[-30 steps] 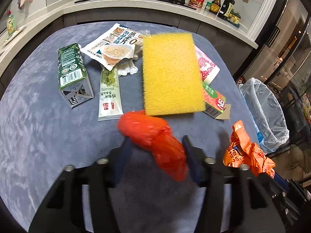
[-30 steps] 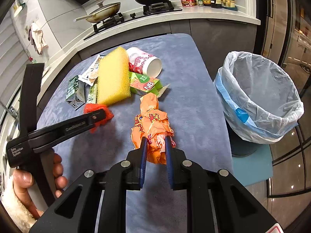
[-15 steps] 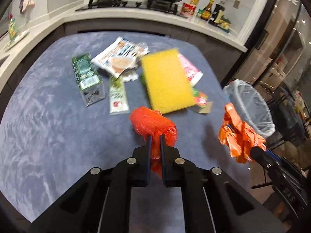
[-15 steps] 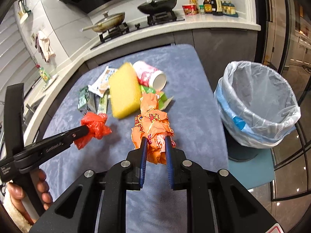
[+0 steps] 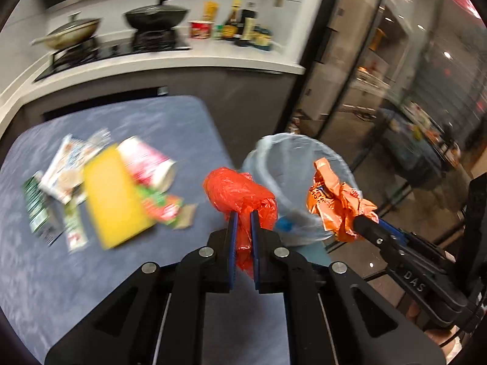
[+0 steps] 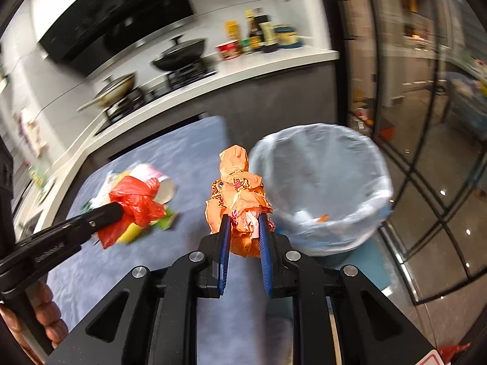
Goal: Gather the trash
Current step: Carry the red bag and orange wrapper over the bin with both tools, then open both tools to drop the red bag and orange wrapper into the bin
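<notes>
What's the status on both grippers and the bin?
Left gripper shut on red bag. Right gripper shut on orange wrapper. Both short of the lined bin, not yet above it. Nothing blocking.

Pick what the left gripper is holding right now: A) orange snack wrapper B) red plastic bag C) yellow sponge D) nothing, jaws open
B. In the left wrist view the left gripper is shut on the crumpled red plastic bag; the orange snack wrapper sits in the right gripper, and the yellow sponge lies on the table.
</notes>
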A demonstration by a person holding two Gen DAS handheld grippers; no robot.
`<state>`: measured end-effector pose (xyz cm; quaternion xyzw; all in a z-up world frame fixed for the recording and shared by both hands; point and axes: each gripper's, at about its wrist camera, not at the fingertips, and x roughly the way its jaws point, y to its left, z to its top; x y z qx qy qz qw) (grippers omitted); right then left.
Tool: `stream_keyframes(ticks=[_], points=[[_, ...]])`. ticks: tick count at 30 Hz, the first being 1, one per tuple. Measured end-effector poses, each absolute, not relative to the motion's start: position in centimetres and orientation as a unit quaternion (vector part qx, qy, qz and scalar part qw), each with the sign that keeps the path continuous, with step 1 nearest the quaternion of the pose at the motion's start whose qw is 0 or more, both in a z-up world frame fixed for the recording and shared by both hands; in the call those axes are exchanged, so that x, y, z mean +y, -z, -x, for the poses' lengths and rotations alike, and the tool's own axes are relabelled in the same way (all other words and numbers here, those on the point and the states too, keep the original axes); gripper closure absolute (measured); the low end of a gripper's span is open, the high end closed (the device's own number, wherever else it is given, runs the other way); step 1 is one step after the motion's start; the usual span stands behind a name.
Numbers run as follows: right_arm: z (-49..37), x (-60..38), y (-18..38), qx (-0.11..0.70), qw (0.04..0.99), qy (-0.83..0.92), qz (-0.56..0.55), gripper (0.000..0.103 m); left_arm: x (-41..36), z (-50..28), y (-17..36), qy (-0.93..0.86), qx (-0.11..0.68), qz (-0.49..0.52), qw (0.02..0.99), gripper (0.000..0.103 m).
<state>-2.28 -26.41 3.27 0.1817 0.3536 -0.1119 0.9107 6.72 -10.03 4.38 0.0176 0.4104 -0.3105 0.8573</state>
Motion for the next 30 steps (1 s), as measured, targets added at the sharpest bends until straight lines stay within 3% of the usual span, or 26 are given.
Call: stream_keyframes(ticks=[14,23,25,26,28,30], points=[[-0.7,-36.6,-0.2,0.365,0.892,0.180,-0.199,0.086,-24.1,-10.5,-1.1,0.374,0.417,-0.048,0.827,0.095],[-3.0,-39.2,2.1,0.380,0.883,0.185,-0.205,0.081,-27.9,-12.9,2.2,0.373,0.441,-0.040,0.815,0.094],[-3.2,-39.4,2.1,0.376,0.884,0.189,-0.204,0.078,-28.1,-13.0,2.3,0.373,0.439,-0.041,0.816,0.089],[-3.1,-39.3,2.1,0.375,0.884,0.189,-0.205,0.071,-28.3,-13.0,2.4,0.367,0.436,-0.048,0.820,0.085],[-3.0,-39.5,1.9,0.369,0.885,0.191,-0.210,0.067,-28.3,-12.9,2.4,0.355,0.432,-0.056,0.827,0.065],[-3.0,-39.5,1.7,0.365,0.886,0.190,-0.212,0.067,-28.0,-12.8,2.2,0.347,0.427,-0.055,0.833,0.060]])
